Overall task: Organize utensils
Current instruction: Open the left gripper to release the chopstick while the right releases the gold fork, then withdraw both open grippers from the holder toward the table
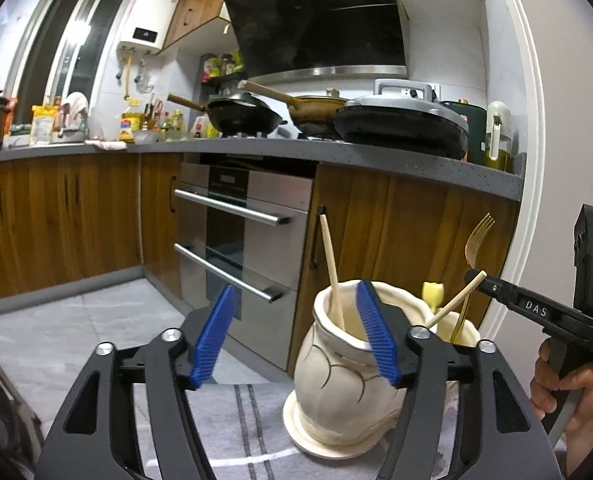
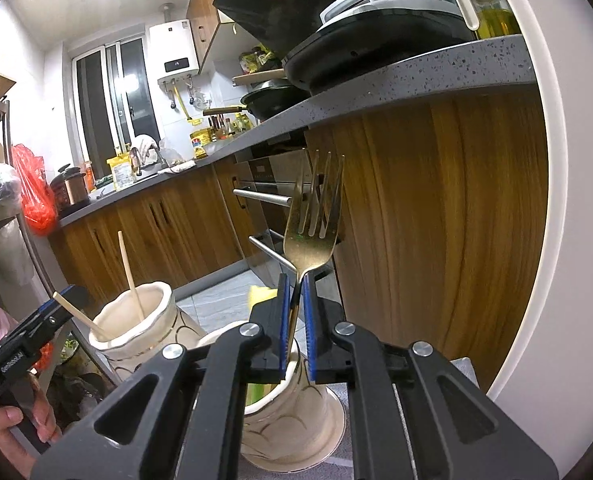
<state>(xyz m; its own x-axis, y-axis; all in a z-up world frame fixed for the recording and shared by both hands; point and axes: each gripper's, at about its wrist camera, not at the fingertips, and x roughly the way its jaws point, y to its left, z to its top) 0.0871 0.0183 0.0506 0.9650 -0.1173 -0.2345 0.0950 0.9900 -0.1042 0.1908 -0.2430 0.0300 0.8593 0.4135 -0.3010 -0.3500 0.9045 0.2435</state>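
Two glazed, glossy cream ceramic vases [image 1: 344, 376] with thin gilt lines are seen on a matt grey striped cloth [image 1: 232, 432]. A polished gold-toned metal fork [image 2: 314, 236] and pale wooden chopsticks [image 1: 330, 268] are shown. Ribbed blue plastic pads [image 1: 212, 336] are fitted to matt black hand-held grippers.

Black gripper [image 1: 296, 332] frames carry ribbed blue pads [image 1: 212, 336] and silver screws [image 1: 170, 335].
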